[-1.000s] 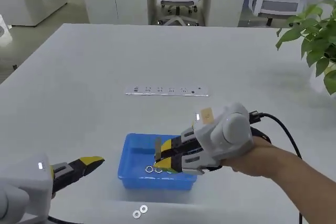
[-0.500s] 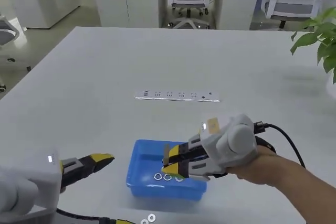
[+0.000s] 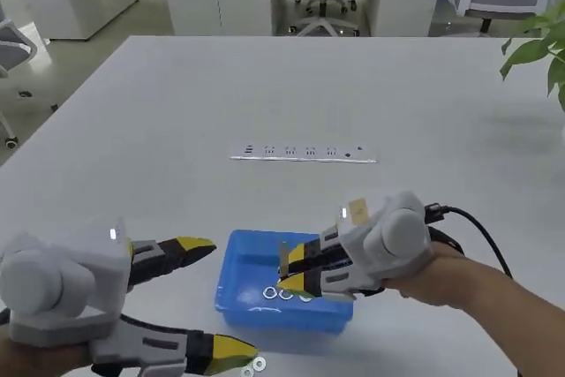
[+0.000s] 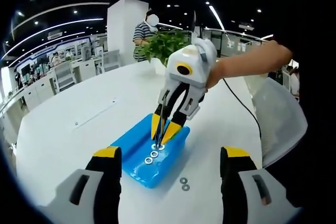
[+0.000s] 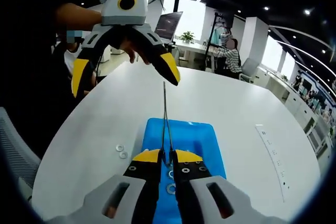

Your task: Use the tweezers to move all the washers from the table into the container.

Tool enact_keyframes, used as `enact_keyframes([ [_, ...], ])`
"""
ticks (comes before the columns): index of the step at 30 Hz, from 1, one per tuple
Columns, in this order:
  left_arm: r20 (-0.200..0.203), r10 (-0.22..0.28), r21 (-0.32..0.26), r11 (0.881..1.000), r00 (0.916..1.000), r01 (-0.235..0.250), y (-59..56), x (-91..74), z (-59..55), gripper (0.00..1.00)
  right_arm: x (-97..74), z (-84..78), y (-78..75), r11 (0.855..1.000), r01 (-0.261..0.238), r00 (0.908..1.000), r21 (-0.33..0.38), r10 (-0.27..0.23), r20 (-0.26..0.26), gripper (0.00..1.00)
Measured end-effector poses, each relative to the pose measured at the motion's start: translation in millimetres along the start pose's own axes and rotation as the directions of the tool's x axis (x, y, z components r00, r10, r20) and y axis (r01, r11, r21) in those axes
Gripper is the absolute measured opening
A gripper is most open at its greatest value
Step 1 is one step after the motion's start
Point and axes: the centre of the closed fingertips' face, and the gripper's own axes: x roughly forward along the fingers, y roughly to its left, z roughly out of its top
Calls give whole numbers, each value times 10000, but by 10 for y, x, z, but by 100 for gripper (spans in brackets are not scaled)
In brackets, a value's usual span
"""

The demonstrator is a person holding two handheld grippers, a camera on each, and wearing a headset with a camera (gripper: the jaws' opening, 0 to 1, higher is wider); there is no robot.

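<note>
Right gripper (image 5: 167, 157), jaws pinching the tweezers (image 5: 165, 114), is holding them over the blue container (image 5: 202, 140); left gripper (image 5: 125, 74) is hovering, jaws spread; two washers (image 5: 122, 151) are lying by the worktop's near edge.

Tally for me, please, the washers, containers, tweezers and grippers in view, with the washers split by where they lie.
Washers in the container: 3
Washers on the table: 2
Container: 1
Tweezers: 1
Grippers: 2, the left gripper and the right gripper
Total: 9
</note>
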Motion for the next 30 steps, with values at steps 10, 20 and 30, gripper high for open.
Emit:
enact_keyframes([
  [10,-99,-379,373,9986,9992,383,71,209,96,68,44,-107,-17,9999,-41,9999,156,43,-127,10],
  [20,54,-814,824,9933,9967,807,106,389,201,41,55,-191,-21,9997,-92,9997,229,97,-229,10],
  [30,102,-932,1463,9851,9956,908,115,541,304,20,89,-266,16,9993,-288,9988,236,298,-391,10],
])
